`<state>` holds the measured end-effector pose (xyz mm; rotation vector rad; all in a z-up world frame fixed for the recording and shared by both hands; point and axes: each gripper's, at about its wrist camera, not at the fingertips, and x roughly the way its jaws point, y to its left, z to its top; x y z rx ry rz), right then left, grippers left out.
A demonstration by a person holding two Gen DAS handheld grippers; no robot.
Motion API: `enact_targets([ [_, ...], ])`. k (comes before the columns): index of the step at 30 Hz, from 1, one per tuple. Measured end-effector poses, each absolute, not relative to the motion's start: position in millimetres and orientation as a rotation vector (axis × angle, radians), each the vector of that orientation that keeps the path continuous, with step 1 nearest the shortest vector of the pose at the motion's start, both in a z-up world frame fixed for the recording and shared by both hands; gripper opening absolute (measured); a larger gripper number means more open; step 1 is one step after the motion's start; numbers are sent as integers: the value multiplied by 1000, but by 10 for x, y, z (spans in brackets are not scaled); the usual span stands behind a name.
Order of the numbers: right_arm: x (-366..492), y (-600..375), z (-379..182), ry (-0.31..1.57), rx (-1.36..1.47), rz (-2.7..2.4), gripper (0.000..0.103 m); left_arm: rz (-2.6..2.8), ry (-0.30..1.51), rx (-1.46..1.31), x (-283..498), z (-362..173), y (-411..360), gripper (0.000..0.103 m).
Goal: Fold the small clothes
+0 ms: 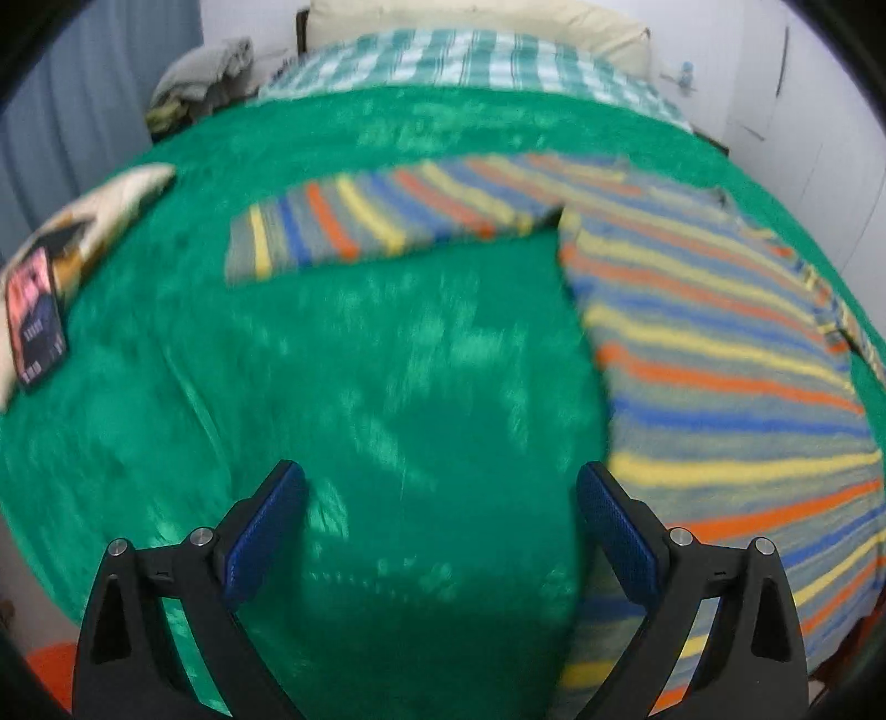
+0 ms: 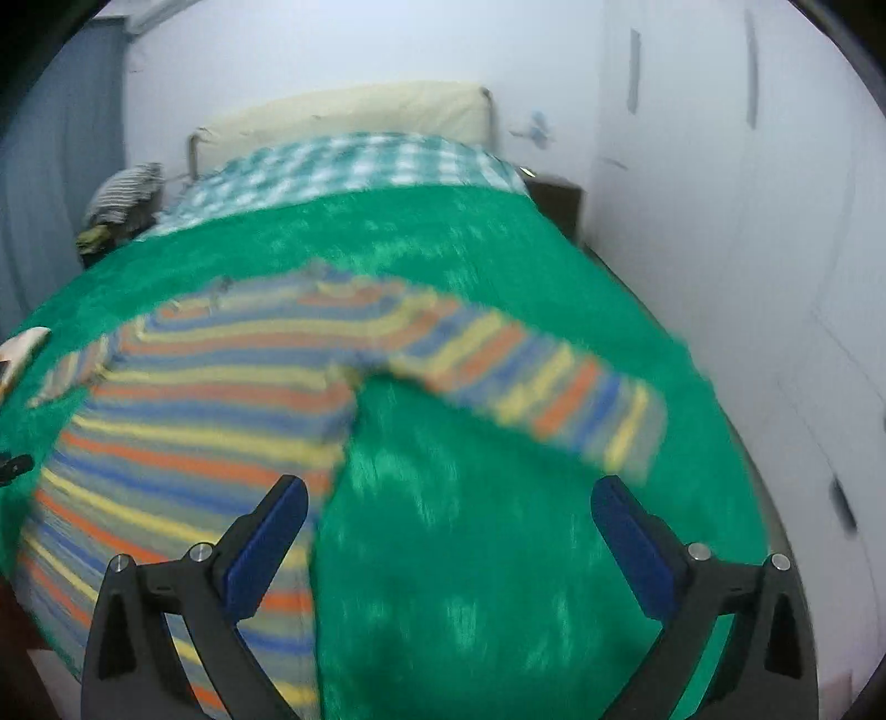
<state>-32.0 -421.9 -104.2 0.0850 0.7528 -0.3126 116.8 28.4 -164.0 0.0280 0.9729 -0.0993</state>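
A striped sweater (image 1: 720, 354) in orange, yellow, blue and grey lies spread flat on a green blanket (image 1: 387, 387). In the left wrist view its body is at the right and one sleeve (image 1: 376, 221) stretches left. In the right wrist view the sweater's body (image 2: 194, 432) is at the left and the other sleeve (image 2: 542, 393) stretches right. My left gripper (image 1: 440, 526) is open and empty above bare blanket, left of the sweater's body. My right gripper (image 2: 448, 531) is open and empty above the blanket (image 2: 498, 554), between body and sleeve.
A checked sheet (image 1: 470, 61) and a cream pillow (image 1: 476, 22) lie at the bed's head. A pile of clothes (image 1: 199, 83) sits at the far left corner. A small cushion with a dark card (image 1: 39, 310) lies at the left edge. A white wall (image 2: 747, 277) runs along the right.
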Motion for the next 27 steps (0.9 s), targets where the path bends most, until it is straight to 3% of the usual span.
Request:
enact_targets([
  [9,-263,-4326,-1335,821,146,-368,101,-90,963,19,1126,-1839,323,103],
  [16,-144,-4445,-1846,1026,259,-339,102,-93,953,27,1095,-1858,319,103],
  [27,-134,-4394,-1899,1021,213,-356,103,-86,947,43,1064,-1874,290,103],
])
